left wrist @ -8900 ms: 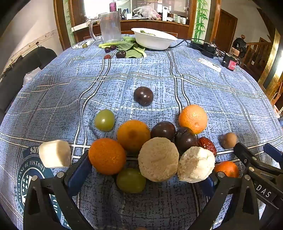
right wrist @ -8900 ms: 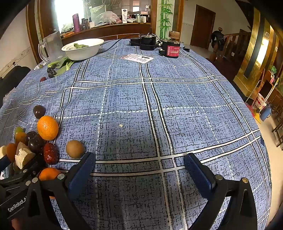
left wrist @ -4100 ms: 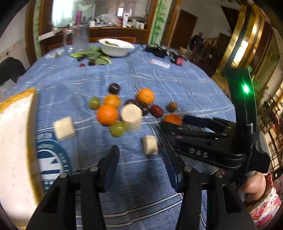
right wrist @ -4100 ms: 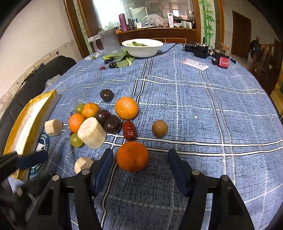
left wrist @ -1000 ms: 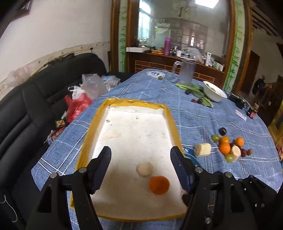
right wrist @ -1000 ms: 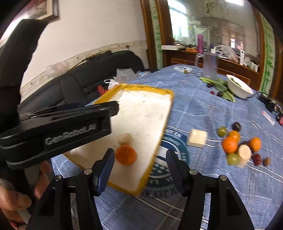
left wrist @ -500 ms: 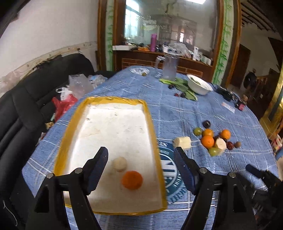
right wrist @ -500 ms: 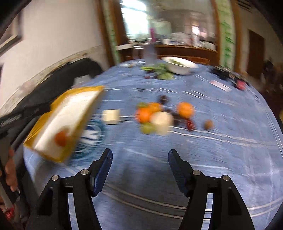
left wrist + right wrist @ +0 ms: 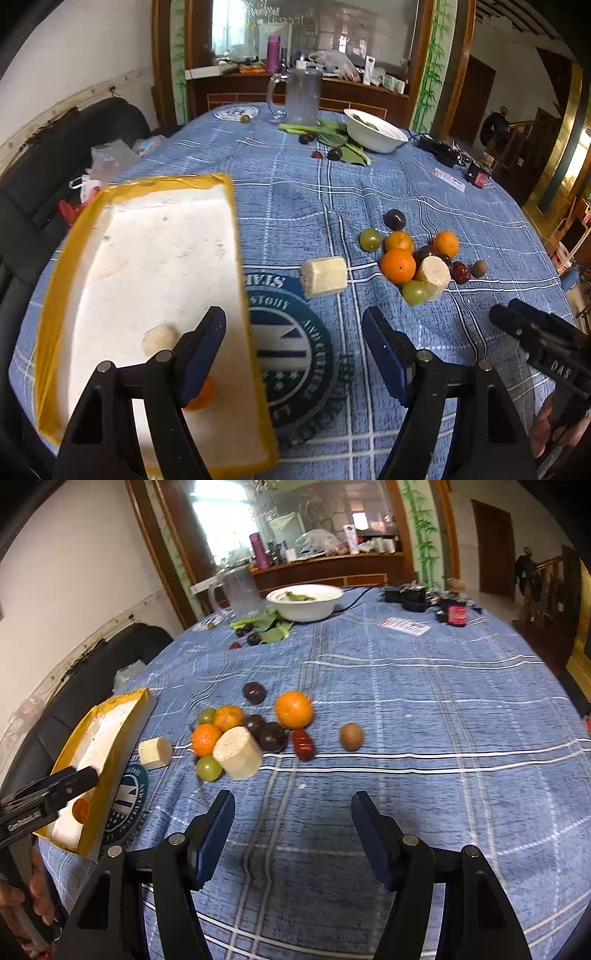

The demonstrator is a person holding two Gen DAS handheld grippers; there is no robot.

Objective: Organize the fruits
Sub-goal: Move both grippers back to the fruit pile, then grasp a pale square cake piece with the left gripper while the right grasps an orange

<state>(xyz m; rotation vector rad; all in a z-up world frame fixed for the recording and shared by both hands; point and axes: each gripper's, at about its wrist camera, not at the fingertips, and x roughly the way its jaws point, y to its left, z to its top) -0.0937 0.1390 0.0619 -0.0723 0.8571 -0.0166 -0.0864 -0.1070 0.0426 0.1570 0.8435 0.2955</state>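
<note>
A yellow-rimmed white tray [image 9: 231,206] [image 9: 110,753] lies at the table's left edge. It holds a pale round piece [image 9: 159,340] and an orange [image 9: 201,395] partly hidden behind my left finger. A cluster of oranges [image 9: 398,265] [image 9: 294,709], green grapes [image 9: 370,239], dark plums [image 9: 254,692], a pale cylinder [image 9: 238,752], a red date [image 9: 303,744] and a brown kiwi [image 9: 351,736] lies mid-table. A pale block [image 9: 324,277] [image 9: 155,752] lies between tray and cluster. My left gripper [image 9: 295,339] is open and empty. My right gripper [image 9: 291,819] is open and empty.
At the far end stand a white bowl [image 9: 375,130], a glass pitcher [image 9: 301,96], leafy greens [image 9: 332,138] with small dark fruits, and black devices [image 9: 406,594]. A black sofa [image 9: 37,155] with plastic bags lies left of the table. A blue printed emblem [image 9: 295,354] marks the cloth.
Both grippers have swung right from over the tray toward the fruit cluster. The pale piece and the orange remain in the tray.
</note>
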